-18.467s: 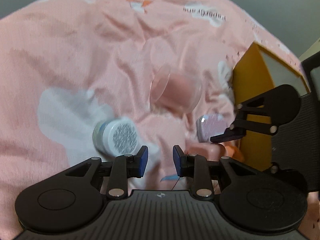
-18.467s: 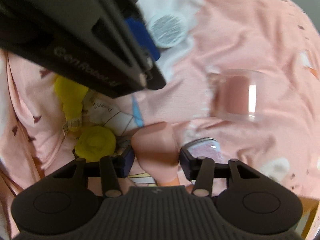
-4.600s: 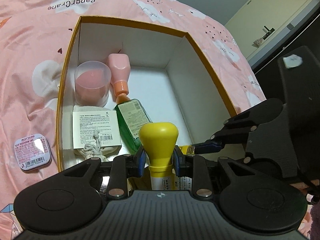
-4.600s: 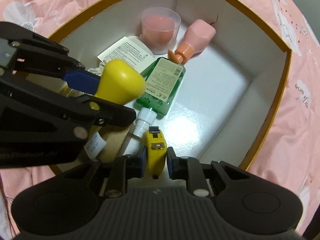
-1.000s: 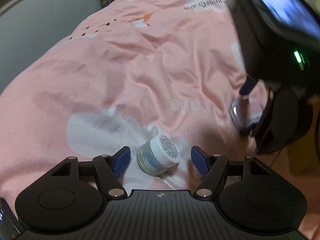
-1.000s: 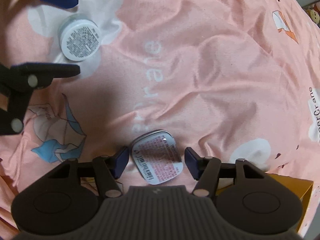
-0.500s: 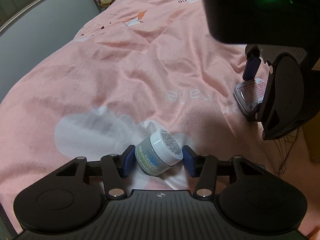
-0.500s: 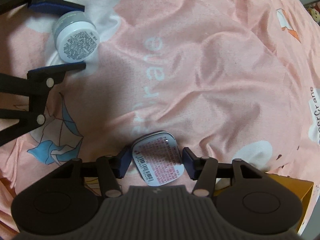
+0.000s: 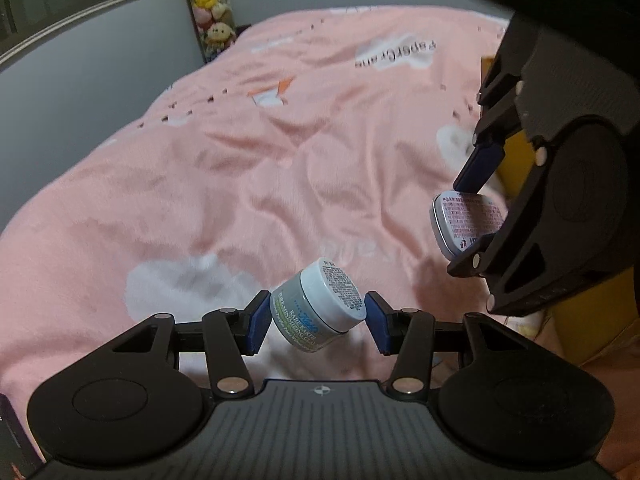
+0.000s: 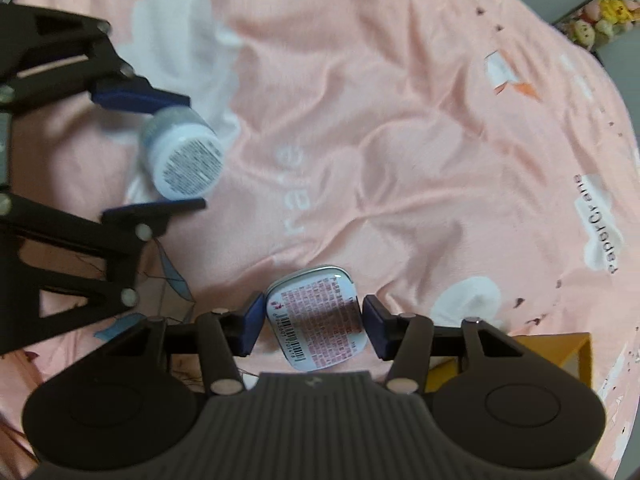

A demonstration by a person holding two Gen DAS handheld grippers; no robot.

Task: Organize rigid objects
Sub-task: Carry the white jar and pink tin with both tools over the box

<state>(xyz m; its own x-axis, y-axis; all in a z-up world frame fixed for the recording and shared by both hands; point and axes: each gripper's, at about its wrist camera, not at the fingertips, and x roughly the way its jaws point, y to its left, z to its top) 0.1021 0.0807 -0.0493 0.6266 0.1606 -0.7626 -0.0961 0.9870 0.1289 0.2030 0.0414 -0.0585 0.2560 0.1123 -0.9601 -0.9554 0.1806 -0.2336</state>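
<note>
A small round cream jar (image 9: 320, 304) with a white lid hangs tilted above the pink bedspread (image 9: 240, 160), and my left gripper (image 9: 316, 320) is shut on it, blue pads (image 9: 256, 320) pressing its sides. In the right wrist view the same jar (image 10: 186, 160) sits between the left gripper's fingers (image 10: 140, 96) at the left. My right gripper (image 10: 314, 324) is shut on a flat metal tin (image 10: 316, 320) with a pink printed label, also lifted off the bedspread. That tin (image 9: 468, 220) appears at the right of the left wrist view.
A yellow cardboard box (image 10: 560, 348) stands at the lower right, its edge (image 9: 516, 160) partly hidden behind the right gripper. Plush toys (image 9: 212, 20) line the grey wall beyond the bed. The bedspread is wrinkled, with white cloud prints.
Both grippers closed onto their objects and rose: the jar and the tin, lying on the bedspread a second ago, now hang above it. The left view tilted up toward the wall.
</note>
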